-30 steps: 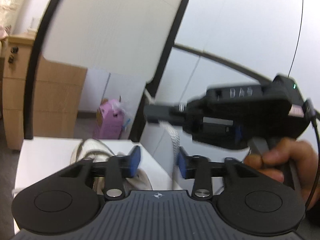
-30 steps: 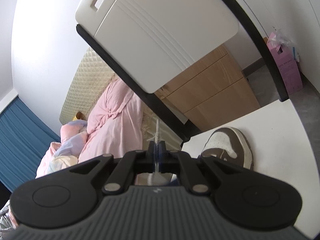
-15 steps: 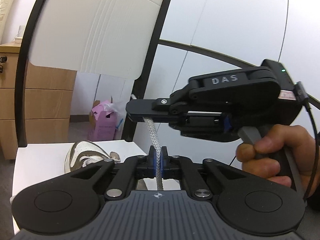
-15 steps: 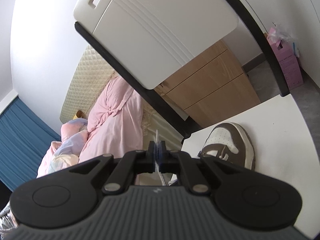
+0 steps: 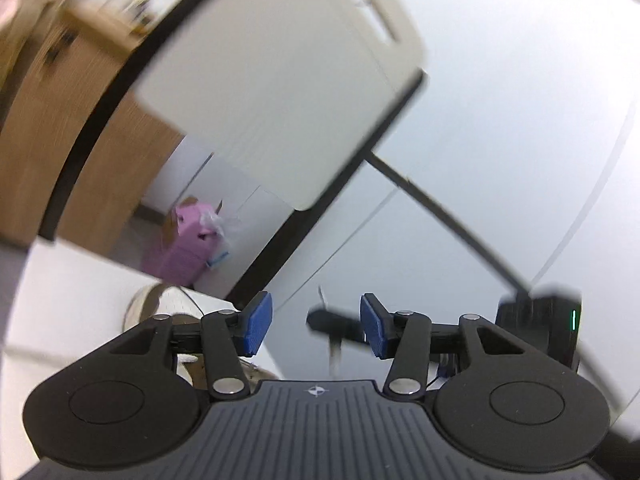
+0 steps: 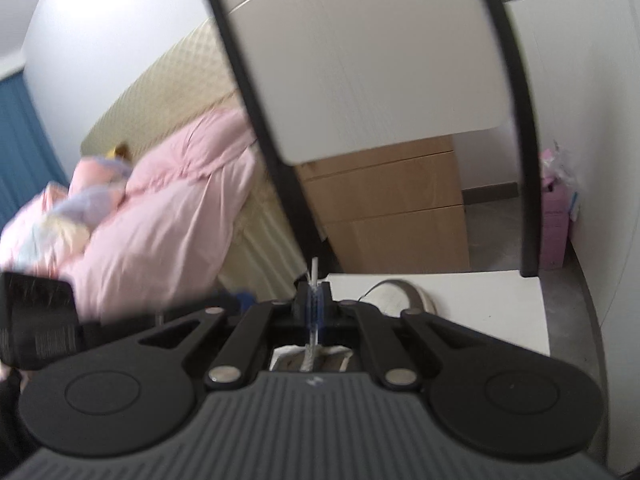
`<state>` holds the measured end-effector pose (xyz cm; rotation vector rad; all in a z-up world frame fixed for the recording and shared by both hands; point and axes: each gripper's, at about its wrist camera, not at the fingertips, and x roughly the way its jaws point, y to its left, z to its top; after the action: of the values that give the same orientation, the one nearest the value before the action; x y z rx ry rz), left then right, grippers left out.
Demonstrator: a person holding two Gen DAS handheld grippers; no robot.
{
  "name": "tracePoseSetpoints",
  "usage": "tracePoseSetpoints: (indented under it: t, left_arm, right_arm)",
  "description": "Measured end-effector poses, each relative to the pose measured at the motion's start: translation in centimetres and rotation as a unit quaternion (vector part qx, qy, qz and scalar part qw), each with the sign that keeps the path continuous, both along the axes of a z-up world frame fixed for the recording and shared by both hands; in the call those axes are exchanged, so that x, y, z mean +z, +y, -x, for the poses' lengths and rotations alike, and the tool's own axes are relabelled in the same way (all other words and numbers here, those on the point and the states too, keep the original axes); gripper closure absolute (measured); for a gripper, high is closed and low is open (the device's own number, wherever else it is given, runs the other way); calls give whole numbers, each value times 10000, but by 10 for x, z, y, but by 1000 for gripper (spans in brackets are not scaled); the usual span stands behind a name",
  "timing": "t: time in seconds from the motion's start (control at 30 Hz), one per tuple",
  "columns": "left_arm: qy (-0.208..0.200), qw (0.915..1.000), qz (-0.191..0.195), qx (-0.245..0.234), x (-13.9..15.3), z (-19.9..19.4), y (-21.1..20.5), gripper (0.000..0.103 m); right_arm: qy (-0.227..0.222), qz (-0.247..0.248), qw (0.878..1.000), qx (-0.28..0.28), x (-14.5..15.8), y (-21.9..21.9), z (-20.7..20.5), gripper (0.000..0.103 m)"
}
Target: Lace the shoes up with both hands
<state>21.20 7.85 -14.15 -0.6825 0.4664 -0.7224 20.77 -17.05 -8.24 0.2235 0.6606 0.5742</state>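
Lace [image 6: 313,272] pinched by right gripper [image 6: 314,306]; left gripper [image 5: 316,326] just spread, empty.
Risk: lace may be pulled from shoe [image 6: 404,294] if tugged unsupported.

A white surface [image 6: 472,300] carries a single brown-and-white shoe [image 6: 404,294], lying near the edge that faces the bed; the right wrist view shows the shoe partly hidden, its toe toward the surface's middle; the left wrist view, blurred, shows the same shoe [image 5: 160,304] at the surface's [image 5: 68,300] near corner.
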Motion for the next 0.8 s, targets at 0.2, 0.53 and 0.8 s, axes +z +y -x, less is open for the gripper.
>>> tracePoseSetpoints:
  t: [0.2,0.53,0.8]
  left_arm:
    - [725,9934,886,-93,-18,-15,18,67]
    - [825,9886,1259,-100,-23,-17,24,100]
    - [840,9891,1210,43,-23,-18,24,100]
  right_arm:
    - [-258,305,9978,530,0,25,11,99]
    - [-276,282,9973,617,2,28,12,98]
    - [-349,402,9967,613,2,29,14,98]
